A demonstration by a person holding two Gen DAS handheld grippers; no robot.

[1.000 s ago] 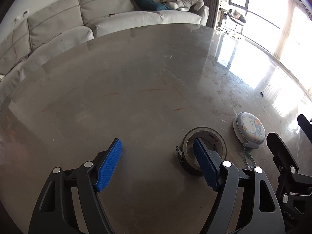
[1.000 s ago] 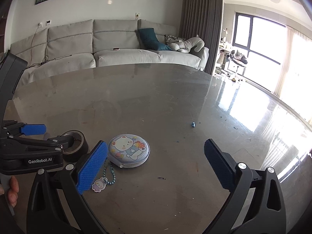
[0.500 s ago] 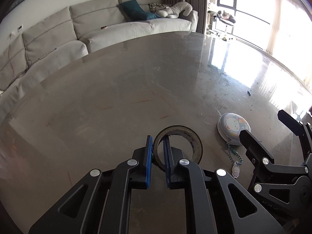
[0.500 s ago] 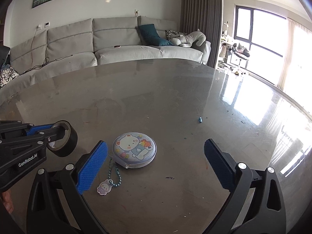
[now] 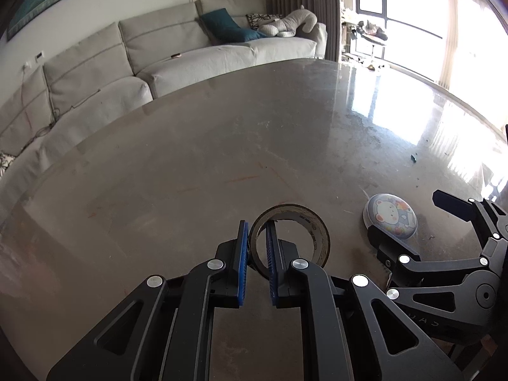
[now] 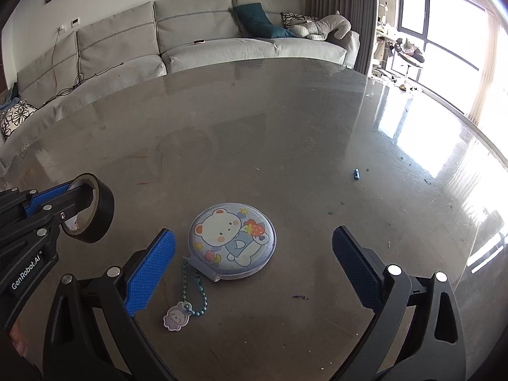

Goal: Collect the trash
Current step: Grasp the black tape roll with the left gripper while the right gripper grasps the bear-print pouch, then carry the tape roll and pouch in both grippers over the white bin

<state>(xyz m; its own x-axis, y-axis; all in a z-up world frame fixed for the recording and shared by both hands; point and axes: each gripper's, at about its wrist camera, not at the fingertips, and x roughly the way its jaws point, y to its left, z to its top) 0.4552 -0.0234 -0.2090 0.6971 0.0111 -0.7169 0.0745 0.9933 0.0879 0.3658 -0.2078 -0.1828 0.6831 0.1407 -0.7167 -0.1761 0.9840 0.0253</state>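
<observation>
A dark roll of tape (image 5: 304, 231) hangs just off the table, pinched by its near wall in my left gripper (image 5: 255, 235); one blue pad is inside the ring, the other outside. In the right wrist view the same tape roll (image 6: 95, 216) shows lifted at the left, in the left gripper (image 6: 68, 195). A round case with a cartoon bear (image 6: 232, 236) and a bead chain with a charm (image 6: 177, 317) lies on the table. My right gripper (image 6: 254, 254) stands open around the case, its pads apart from it. A small blue scrap (image 6: 357, 174) lies further right.
The grey glossy table (image 6: 254, 120) carries tiny crumbs at the right. Behind it runs a light sofa (image 6: 222, 44) with cushions. Bright windows stand at the far right. A person's finger (image 6: 16, 339) shows at the lower left edge.
My left gripper went from open to shut on the wall of the tape roll and raised it a little. My right gripper came closer to the bear case, still open.
</observation>
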